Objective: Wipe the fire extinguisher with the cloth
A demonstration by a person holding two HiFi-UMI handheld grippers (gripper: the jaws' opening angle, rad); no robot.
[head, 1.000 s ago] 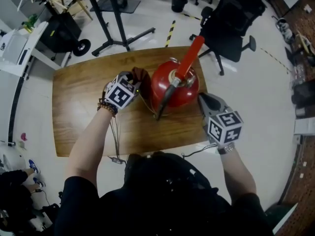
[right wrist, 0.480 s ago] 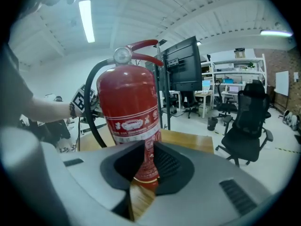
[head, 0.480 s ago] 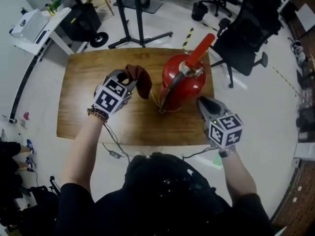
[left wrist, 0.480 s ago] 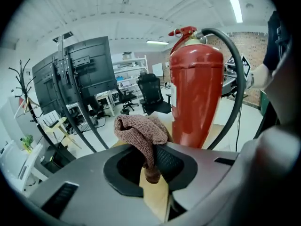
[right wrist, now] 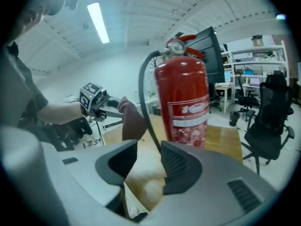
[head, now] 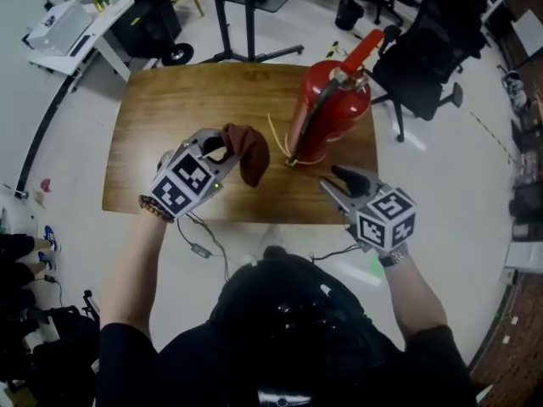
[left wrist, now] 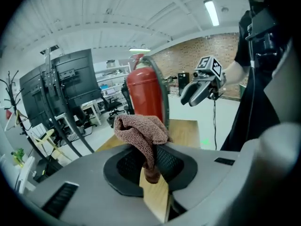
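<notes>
The left gripper (head: 219, 145) is pinching a brown terry cloth (head: 248, 154) away from the red metal fire extinguisher (head: 329, 108). The right gripper (head: 333, 181) is just spreading its empty jaws; wiping looks paused.

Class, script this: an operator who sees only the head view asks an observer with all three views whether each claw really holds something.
Operator: From above I see the cloth at the left claw. Is it actually gripped?
Observer: Yes. The left gripper view shows that claw shut on it, with a fold clamped in the middle and the rest bunched above.
Operator: And the right claw?
Observer: The right gripper view shows it open, having just been opening, with nothing inside it. The fire extinguisher stands beyond it on the table.
</notes>
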